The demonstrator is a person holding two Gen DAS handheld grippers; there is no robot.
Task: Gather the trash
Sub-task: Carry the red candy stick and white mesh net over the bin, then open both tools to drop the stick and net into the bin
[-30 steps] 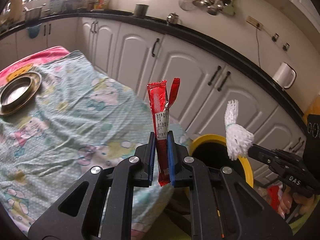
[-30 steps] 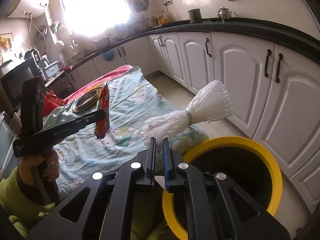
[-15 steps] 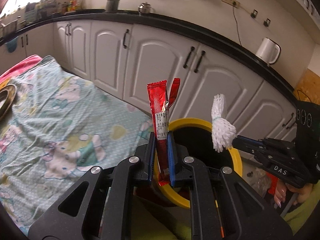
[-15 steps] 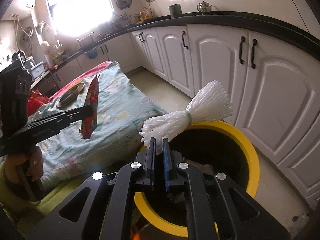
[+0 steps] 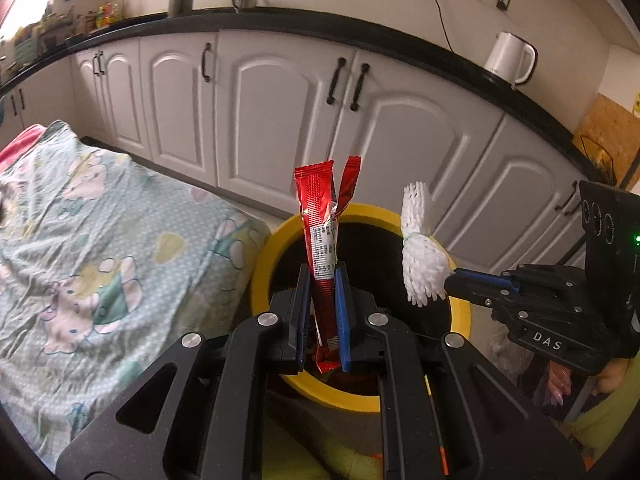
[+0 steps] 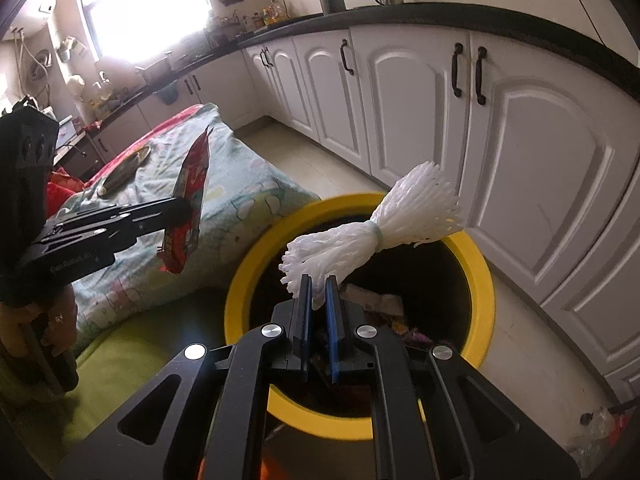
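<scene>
Two hand-held grippers hung over the yellow-rimmed bin (image 6: pixel 476 264): left hand-held gripper (image 5: pixel 322 280) clamped the red wrapper (image 5: pixel 320 232), right hand-held gripper (image 6: pixel 316 292) pinched the white foam net (image 6: pixel 384 224). Released off-centre, either light piece could miss.

Bed and kitchen floor

A bed (image 6: pixel 240 200) under a pale cartoon-print sheet (image 5: pixel 100 240) carries a round metal plate (image 6: pixel 124 168) near its far end; beside it, a yellow-rimmed bin (image 6: pixel 486 280) stands on the tiled floor (image 6: pixel 320 176).
</scene>
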